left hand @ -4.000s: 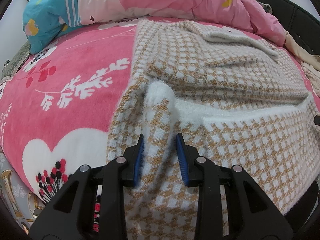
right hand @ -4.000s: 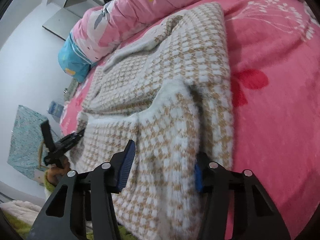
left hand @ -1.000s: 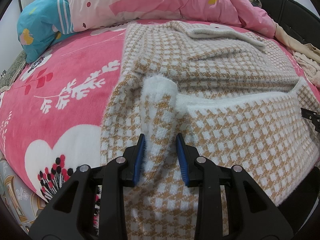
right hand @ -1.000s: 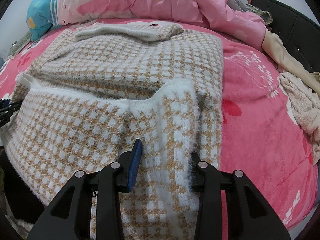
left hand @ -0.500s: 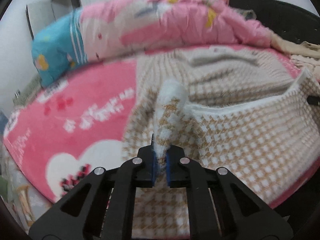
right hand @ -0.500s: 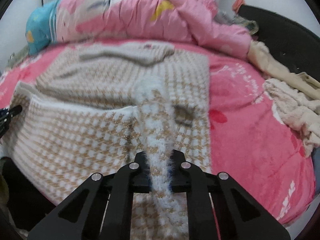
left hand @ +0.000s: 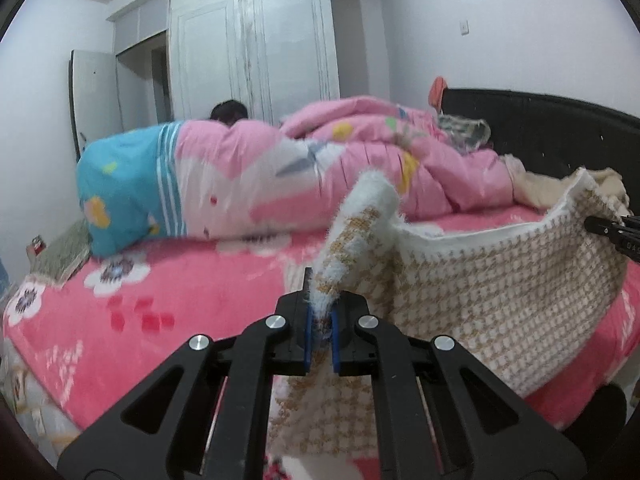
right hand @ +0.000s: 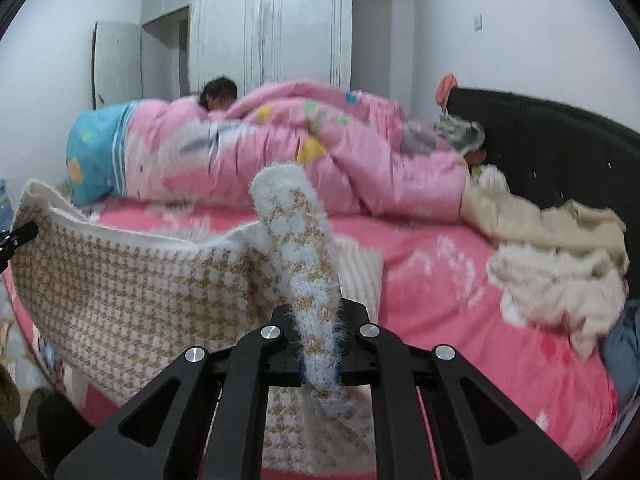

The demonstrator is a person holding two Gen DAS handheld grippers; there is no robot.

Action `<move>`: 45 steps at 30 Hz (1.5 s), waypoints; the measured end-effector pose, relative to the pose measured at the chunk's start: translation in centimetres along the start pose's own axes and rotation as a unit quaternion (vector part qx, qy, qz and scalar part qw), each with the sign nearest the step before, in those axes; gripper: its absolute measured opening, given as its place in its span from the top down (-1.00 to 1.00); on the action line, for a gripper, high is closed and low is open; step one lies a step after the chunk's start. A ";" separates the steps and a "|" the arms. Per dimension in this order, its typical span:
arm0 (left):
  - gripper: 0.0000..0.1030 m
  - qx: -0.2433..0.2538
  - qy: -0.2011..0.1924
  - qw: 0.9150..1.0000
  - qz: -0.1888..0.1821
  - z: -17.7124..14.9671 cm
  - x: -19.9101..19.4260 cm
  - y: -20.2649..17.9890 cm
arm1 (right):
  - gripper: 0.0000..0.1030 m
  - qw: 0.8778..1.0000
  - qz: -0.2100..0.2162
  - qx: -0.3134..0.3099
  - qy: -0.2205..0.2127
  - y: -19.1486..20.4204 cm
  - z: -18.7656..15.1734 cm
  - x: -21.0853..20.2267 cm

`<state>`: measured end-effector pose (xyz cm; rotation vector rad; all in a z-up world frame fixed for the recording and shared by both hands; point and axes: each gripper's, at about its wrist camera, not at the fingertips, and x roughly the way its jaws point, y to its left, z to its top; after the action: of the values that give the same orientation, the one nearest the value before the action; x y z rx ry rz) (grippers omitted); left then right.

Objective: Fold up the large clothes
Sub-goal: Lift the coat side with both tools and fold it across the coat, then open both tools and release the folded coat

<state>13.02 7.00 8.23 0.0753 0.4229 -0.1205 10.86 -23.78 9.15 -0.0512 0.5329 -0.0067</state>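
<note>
Sweater [left hand: 492, 292] is up off the pink bed [left hand: 140, 312] right now, the fuzzy white and tan checked one, hanging like a hammock between my two claws. My left gripper [left hand: 320, 330] is clamped tight on a bunched fold at its left end, and my right gripper [right hand: 320, 350] is pinched on a thick roll of knit at the right end. Each claw's black tip shows at the far edge of the other's view. Far side of the bed has a pink quilt [right hand: 360, 160], cream clothes [right hand: 560, 264] piled at the right, white wardrobe [left hand: 252, 52] behind.
</note>
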 end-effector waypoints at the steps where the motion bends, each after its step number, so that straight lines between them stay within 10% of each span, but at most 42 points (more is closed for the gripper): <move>1: 0.88 -0.003 0.000 1.000 -0.001 0.7 0.8 0.1 | 0.84 1.000 0.007 0.008 -0.001 -0.6 1.0 1.1; 13: 0.88 -0.003 0.102 0.995 -0.010 6.9 22.5 1.6 | 0.84 0.997 0.019 0.035 0.073 -4.1 6.2 20.3; 19: 0.68 -0.064 0.259 0.963 -0.039 2.2 33.3 3.3 | 0.77 0.978 0.062 0.088 0.181 -6.6 2.7 28.9; 21: 0.30 -0.092 0.289 0.952 -0.042 0.9 34.4 4.4 | 0.28 0.957 0.108 0.142 0.228 -8.8 1.1 30.7; 26: 0.05 -0.183 0.265 0.945 -0.060 1.1 32.5 9.0 | -0.09 0.908 0.178 0.289 0.245 -15.0 0.4 30.1; 30: 0.02 -0.192 0.208 0.957 -0.066 3.4 29.0 10.1 | -0.17 0.923 0.155 0.305 0.173 -17.2 2.7 26.2; 34: 0.01 -0.153 0.218 0.957 -0.113 5.3 29.6 6.1 | -0.17 0.952 0.159 0.204 0.162 -11.0 5.8 26.2; 41: -0.12 -0.136 0.311 0.933 -0.120 1.5 36.8 1.2 | -0.17 0.964 0.134 0.060 0.222 -1.5 4.6 32.8; 45: 0.16 -0.282 0.298 0.893 -0.187 -1.0 36.5 6.8 | 0.15 0.935 0.179 0.189 0.242 -8.5 0.8 34.4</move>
<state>46.55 10.10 -7.46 -0.5621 1.0725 -0.3546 40.94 -32.87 -7.22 0.4352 1.0216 0.2402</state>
